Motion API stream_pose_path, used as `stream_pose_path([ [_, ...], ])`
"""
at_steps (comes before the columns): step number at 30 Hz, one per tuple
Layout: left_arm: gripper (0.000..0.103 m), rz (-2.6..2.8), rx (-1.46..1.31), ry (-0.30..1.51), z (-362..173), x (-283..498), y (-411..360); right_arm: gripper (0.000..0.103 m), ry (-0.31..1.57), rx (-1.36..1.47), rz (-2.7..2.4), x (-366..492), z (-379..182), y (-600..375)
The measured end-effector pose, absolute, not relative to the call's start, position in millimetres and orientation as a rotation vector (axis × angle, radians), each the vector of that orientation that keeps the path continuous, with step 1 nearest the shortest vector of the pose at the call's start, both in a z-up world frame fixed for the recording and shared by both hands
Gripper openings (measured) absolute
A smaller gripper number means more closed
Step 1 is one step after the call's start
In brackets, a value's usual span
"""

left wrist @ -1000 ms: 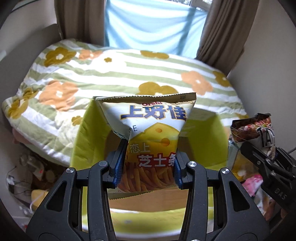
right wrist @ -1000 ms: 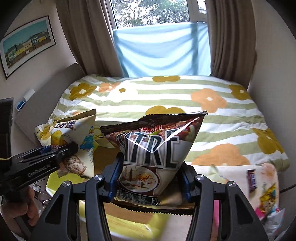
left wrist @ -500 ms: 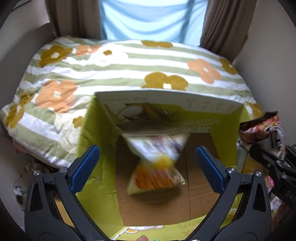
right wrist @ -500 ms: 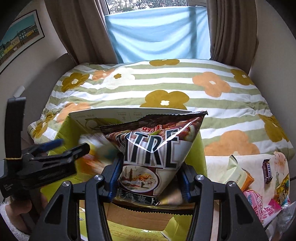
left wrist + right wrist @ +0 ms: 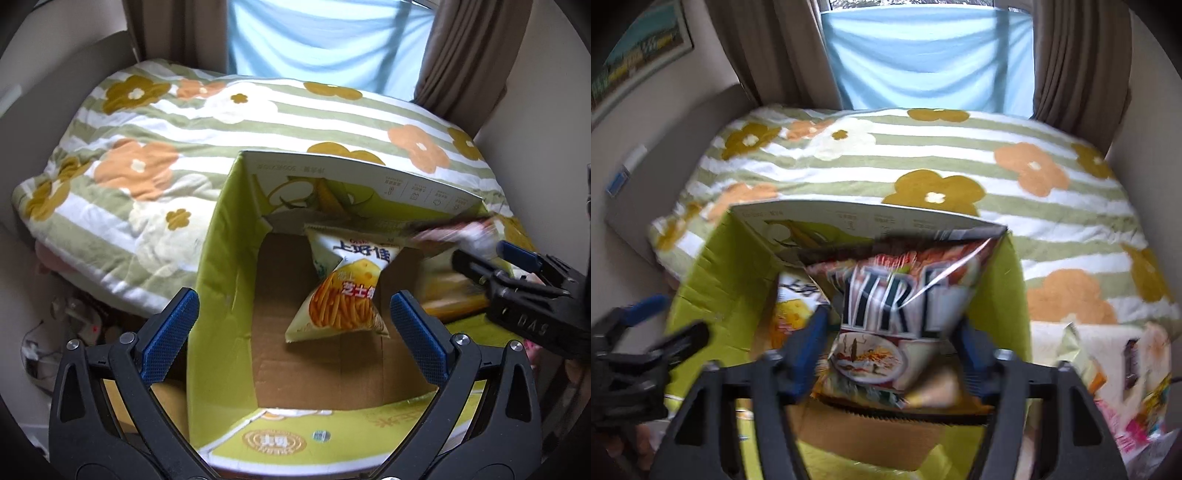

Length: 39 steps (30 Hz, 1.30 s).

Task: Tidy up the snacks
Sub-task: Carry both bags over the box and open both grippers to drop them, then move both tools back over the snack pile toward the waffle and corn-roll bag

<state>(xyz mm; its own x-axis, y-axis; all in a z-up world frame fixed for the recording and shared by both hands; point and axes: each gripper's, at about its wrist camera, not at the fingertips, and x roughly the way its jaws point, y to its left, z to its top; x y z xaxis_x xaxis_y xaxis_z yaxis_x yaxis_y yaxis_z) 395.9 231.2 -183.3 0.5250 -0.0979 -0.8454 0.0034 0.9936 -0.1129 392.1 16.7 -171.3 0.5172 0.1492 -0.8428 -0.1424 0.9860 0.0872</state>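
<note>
A yellow cheese-stick bag (image 5: 343, 288) lies loose on the brown floor of the green cardboard box (image 5: 221, 277). My left gripper (image 5: 293, 332) hangs above it, open wide and holding nothing. A dark shiny snack bag (image 5: 897, 302) sits between the fingers of my right gripper (image 5: 890, 339), over the box's (image 5: 713, 280) right half. Those jaws are opening and the pads look just clear of the bag, which is blurred. The yellow bag (image 5: 790, 314) shows behind it. From the left wrist, the right gripper (image 5: 480, 254) and the dark bag (image 5: 454, 229) are at the box's right wall.
The box stands against a bed with a green-striped flower quilt (image 5: 155, 155). More snack packets (image 5: 1130, 358) lie on a surface right of the box. Cables and clutter (image 5: 74, 317) cover the floor to the left. Curtains and a blue cloth hang behind the bed.
My left gripper opened and the yellow bag dropped to the floor of the box. My right gripper moved down over the box with the dark bag, and its fingers have started to spread.
</note>
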Motion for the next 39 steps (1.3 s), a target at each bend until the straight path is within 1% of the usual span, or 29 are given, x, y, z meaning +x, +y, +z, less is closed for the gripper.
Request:
stream_pose_path([
  [1, 0.102, -0.060, -0.116, 1.016, -183, 391, 234, 0.097, 1.009, -0.002, 0.175, 391, -173, 18],
  [2, 0.102, -0.057, -0.122, 1.016, -182, 388, 235, 0.100, 0.997, 0.006, 0.197, 388, -173, 19],
  [5, 0.102, -0.044, -0.135, 1.011, -180, 376, 238, 0.100, 0.987, 0.030, 0.200, 375, -174, 14],
  [11, 0.102, -0.042, -0.124, 0.989, -170, 358, 237, 0.100, 1.045, 0.052, 0.212, 361, -172, 11],
  [18, 0.102, -0.079, -0.097, 0.917, -145, 339, 229, 0.100, 0.999, 0.063, 0.189, 338, -145, 5],
  [24, 0.102, -0.159, -0.071, 0.889, -134, 325, 211, 0.100, 0.948, 0.058, 0.147, 311, -126, -3],
  [31, 0.102, -0.256, -0.045, 0.874, -125, 306, 173, 0.100, 0.917, 0.078, 0.086, 278, -110, -30],
  [39, 0.102, -0.393, 0.018, 0.881, -126, 274, 90, 0.100, 0.911, 0.106, 0.019, 230, -97, -91],
])
